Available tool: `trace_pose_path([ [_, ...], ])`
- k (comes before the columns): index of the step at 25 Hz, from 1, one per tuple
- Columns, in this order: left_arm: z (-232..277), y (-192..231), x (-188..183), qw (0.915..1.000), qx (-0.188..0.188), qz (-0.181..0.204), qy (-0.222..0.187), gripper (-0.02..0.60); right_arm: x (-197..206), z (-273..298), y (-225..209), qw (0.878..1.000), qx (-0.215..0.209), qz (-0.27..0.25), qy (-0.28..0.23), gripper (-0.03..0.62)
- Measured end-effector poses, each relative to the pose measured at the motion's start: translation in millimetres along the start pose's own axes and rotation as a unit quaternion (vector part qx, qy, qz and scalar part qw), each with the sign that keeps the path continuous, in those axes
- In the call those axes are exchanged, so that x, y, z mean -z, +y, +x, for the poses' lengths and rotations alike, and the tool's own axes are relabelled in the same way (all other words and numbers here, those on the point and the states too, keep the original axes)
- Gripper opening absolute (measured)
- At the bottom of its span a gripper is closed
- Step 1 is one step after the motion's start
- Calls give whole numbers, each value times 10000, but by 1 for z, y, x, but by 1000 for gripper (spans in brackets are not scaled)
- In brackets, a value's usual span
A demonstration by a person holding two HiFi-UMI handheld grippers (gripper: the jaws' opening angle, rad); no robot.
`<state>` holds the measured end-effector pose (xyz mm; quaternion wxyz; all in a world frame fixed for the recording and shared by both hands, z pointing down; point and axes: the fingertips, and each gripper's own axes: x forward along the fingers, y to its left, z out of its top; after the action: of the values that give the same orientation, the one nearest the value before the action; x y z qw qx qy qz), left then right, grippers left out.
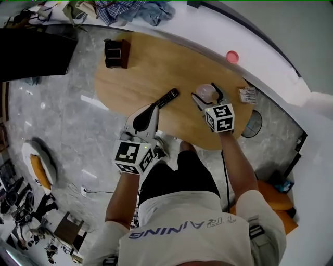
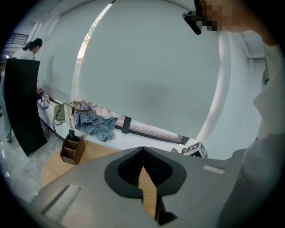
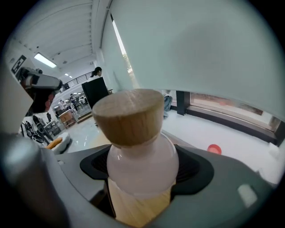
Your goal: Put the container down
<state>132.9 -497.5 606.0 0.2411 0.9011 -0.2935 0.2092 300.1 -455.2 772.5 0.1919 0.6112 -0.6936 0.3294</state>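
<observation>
Your right hand-held gripper (image 1: 208,94) has its jaws spread wide and closed on the container (image 3: 141,153), a frosted jar with a wooden stopper (image 3: 128,116). Both dark pads press against the jar's sides below its shoulder, and the stopper stands clear above them. The container is upright, over the right end of the bench (image 1: 156,67), a little in from the near edge. No view shows whether its base touches the wood.

Your left hand-held gripper (image 1: 144,118) has its jaws brought together at the tips, with nothing between them. It hangs at the near edge of the bench, to the left of the right hand-held gripper and apart from it, pointing in toward the middle.

The bench top is oval and of light wood. A remote control (image 1: 167,97) lies flat on it just beyond the tips of the left hand-held gripper, between the two grippers and touching neither. A wooden box (image 1: 116,53) stands at the far left edge, well apart from the container. A small packet (image 1: 247,95) lies at the right edge, near the right hand-held gripper.

Beyond the far edge runs a white ledge (image 1: 208,31). A pink lid (image 1: 232,56) rests on it, and a heap of clothes (image 1: 132,10) lies on it farther to the left.
</observation>
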Motion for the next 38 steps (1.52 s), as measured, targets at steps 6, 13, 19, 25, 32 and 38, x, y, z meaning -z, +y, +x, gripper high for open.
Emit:
trace_pose_path([
  [6, 37, 13, 46, 9993, 36, -150, 336, 3, 55, 85, -32, 9992, 223, -10, 342, 416],
  [13, 60, 33, 86, 9970, 8, -318, 702, 2, 109, 149, -47, 9974, 335, -4, 637, 416],
  [19, 57, 47, 95, 9958, -22, -372, 835, 2, 125, 158, -46, 9964, 488, -160, 680, 417],
  [25, 44, 51, 89, 9960, -80, -455, 771, 3, 127, 159, -47, 9947, 658, -314, 721, 417],
  [32, 17, 45, 61, 9979, -28, -378, 527, 2, 96, 128, -42, 9965, 626, -89, 550, 497],
  [38, -22, 28, 10, 9994, 130, -321, 34, 3, 40, 61, -16, 9985, 542, 9, 55, 467],
])
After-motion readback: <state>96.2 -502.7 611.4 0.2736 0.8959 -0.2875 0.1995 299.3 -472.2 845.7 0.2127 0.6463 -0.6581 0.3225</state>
